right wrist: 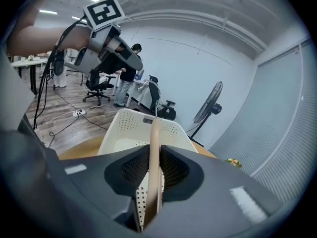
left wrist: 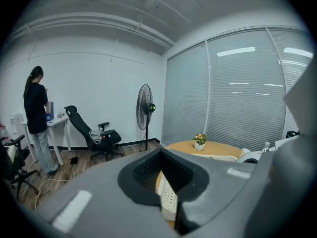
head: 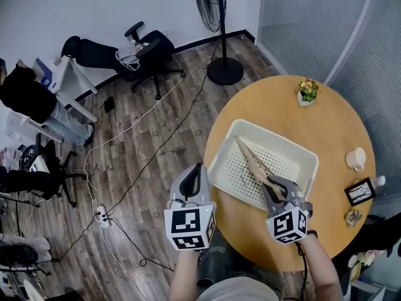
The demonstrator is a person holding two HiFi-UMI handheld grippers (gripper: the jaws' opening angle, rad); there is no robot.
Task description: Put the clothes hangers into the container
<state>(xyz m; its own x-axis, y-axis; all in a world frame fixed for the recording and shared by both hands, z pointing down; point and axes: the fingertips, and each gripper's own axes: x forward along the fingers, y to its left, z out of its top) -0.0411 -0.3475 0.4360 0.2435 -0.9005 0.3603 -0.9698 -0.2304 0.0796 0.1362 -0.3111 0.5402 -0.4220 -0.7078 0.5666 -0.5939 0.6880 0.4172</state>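
A wooden clothes hanger [head: 252, 162] slants over the white perforated container [head: 294, 150] on the round wooden table [head: 332, 124]. My right gripper [head: 274, 189] is shut on the hanger's near end, above the container's near rim. In the right gripper view the hanger [right wrist: 154, 152] runs straight out between the jaws toward the container [right wrist: 130, 123], and my right gripper [right wrist: 151, 182] clamps it. My left gripper [head: 193, 182] hangs over the floor just left of the table, jaws closed with nothing between them. In the left gripper view the left gripper [left wrist: 161, 175] points toward the container's edge [left wrist: 169, 197].
On the table stand a small flower pot [head: 307, 93], a white cup [head: 356, 158], a framed picture [head: 359, 192] and a small ornament [head: 354, 216]. A pedestal fan [head: 222, 24] stands behind the table. Office chairs [head: 147, 52], cables and a power strip [head: 102, 217] lie on the wood floor. A person [head: 31, 96] stands by a desk.
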